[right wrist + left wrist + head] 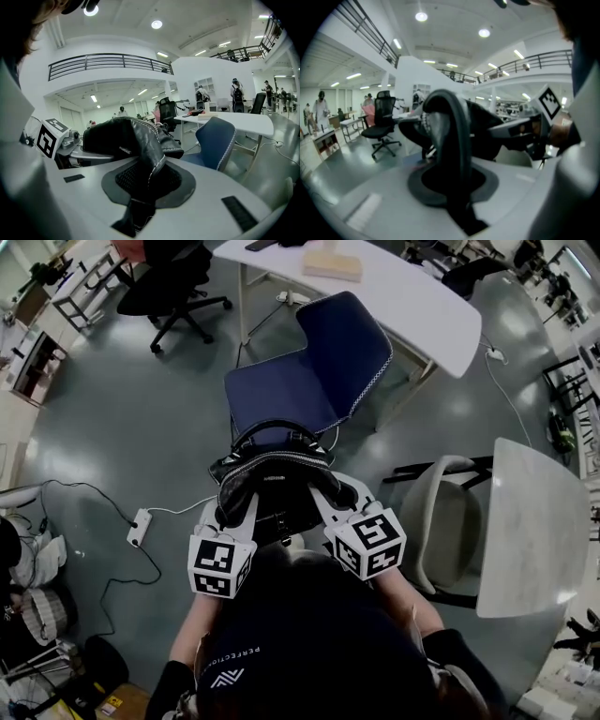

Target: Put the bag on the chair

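Observation:
A black leather bag (274,472) with looped handles hangs in the air between my two grippers, just in front of the blue chair (314,367). My left gripper (236,512) is shut on the bag's left side; in the left gripper view a black strap (454,154) runs between its jaws. My right gripper (330,505) is shut on the bag's right side, with a stitched leather flap (143,154) pinched in its jaws. The blue chair (216,140) has a bare seat and stands beyond the bag, next to a white table (394,292).
A black office chair (173,282) stands at the back left. A beige chair (441,521) and a white table (534,521) are close on the right. A power strip (139,526) with cables lies on the floor at left. A box (330,261) sits on the far table.

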`<move>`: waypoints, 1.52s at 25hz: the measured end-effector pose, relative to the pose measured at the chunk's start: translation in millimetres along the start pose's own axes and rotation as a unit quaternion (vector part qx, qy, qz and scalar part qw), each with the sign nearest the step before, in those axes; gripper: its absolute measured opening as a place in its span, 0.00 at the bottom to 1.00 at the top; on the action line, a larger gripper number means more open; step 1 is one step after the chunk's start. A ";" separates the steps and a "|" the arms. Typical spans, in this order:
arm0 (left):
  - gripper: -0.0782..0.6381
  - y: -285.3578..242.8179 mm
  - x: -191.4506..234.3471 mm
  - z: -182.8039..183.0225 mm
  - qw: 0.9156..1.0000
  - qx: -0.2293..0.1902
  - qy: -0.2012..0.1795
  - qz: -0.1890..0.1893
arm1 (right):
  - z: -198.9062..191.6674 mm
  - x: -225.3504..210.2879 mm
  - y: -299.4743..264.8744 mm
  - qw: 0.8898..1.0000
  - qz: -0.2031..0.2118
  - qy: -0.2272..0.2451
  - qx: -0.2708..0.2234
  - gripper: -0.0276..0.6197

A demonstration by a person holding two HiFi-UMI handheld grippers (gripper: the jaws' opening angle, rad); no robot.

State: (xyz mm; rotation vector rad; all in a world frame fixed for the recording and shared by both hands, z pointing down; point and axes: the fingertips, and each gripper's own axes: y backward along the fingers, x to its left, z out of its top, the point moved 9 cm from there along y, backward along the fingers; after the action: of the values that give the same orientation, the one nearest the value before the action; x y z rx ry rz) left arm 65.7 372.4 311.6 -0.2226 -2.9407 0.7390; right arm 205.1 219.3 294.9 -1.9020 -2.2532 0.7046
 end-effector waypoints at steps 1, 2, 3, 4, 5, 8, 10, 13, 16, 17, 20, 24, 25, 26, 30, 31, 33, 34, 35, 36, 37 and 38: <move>0.18 -2.3 1.0 1.2 1.000 0.001 0.000 0.001 | 1.3 -2.0 -1.7 1.000 0.001 0.001 0.001 0.13; 0.18 -5.1 1.9 3.2 1.000 0.001 0.000 0.002 | 3.0 -4.5 -3.3 1.000 0.001 0.001 0.002 0.13; 0.18 -8.2 2.8 5.5 1.000 0.001 -0.002 0.003 | 4.8 -7.2 -4.8 1.000 0.000 0.001 0.002 0.13; 0.18 -11.6 3.8 7.6 1.000 0.001 -0.004 0.002 | 6.1 -9.9 -6.2 1.000 -0.001 -0.001 0.001 0.13; 0.18 -15.2 4.8 9.3 1.000 0.002 -0.006 0.002 | 6.9 -12.5 -7.6 1.000 -0.003 -0.003 0.001 0.13; 0.18 -26.9 10.4 12.1 1.000 0.005 -0.010 -0.001 | 7.8 -19.0 -14.1 1.000 -0.010 -0.011 0.001 0.13; 0.18 -35.5 16.6 12.8 1.000 0.007 -0.011 -0.004 | 8.2 -23.6 -21.5 1.000 -0.013 -0.012 0.003 0.13; 0.18 -49.6 26.4 14.2 1.000 0.011 -0.011 -0.012 | 9.3 -32.5 -33.9 1.000 -0.016 -0.017 0.007 0.13; 0.18 -66.3 39.1 16.0 0.999 0.019 -0.012 -0.026 | 10.4 -41.4 -47.9 0.999 -0.023 -0.023 0.012 0.13; 0.18 -73.5 44.2 17.6 0.999 0.022 -0.013 -0.031 | 11.2 -45.0 -52.9 0.999 -0.027 -0.025 0.014 0.13; 0.18 -97.9 60.7 24.7 0.998 0.033 -0.020 -0.047 | 13.7 -58.6 -70.2 0.998 -0.038 -0.041 0.020 0.13; 0.18 -130.3 83.6 35.7 0.996 0.048 -0.022 -0.071 | 20.2 -77.5 -95.4 0.996 -0.056 -0.062 0.028 0.13; 0.18 -137.8 89.7 39.2 0.995 0.054 -0.023 -0.078 | 22.7 -80.9 -101.2 0.995 -0.062 -0.068 0.030 0.13; 0.18 -145.4 95.7 43.2 0.994 0.059 -0.024 -0.085 | 25.3 -84.2 -106.8 0.994 -0.068 -0.074 0.031 0.13; 0.18 -177.5 117.3 56.5 0.991 0.073 -0.032 -0.107 | 34.1 -102.6 -130.6 0.992 -0.084 -0.091 0.035 0.13; 0.18 -185.3 122.5 58.8 0.990 0.076 -0.033 -0.112 | 35.4 -106.7 -136.5 0.991 -0.089 -0.096 0.037 0.13; 0.18 -200.6 132.5 63.3 0.988 0.084 -0.038 -0.124 | 37.5 -113.8 -147.4 0.988 -0.100 -0.107 0.039 0.13; 0.18 -208.5 136.9 65.7 0.987 0.087 -0.040 -0.130 | 38.6 -117.8 -152.4 0.987 -0.105 -0.112 0.040 0.13; 0.18 -216.7 140.9 68.0 0.986 0.091 -0.043 -0.135 | 39.6 -122.2 -157.1 0.986 -0.110 -0.117 0.041 0.13; 0.18 -224.9 144.7 70.1 0.985 0.094 -0.045 -0.141 | 40.5 -126.5 -161.5 0.985 -0.115 -0.122 0.042 0.13; 0.19 -233.1 148.4 71.9 0.983 0.097 -0.048 -0.146 | 41.1 -130.6 -165.6 0.984 -0.119 -0.126 0.044 0.13; 0.19 -241.1 151.8 73.3 0.982 0.101 -0.050 -0.151 | 41.3 -134.3 -169.5 0.983 -0.122 -0.130 0.046 0.13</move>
State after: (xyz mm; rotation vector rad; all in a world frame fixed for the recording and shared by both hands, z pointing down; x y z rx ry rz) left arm -121.6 153.6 371.6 0.2777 -2.8642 1.0141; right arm 64.5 61.4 356.5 -1.5319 -2.4980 1.0480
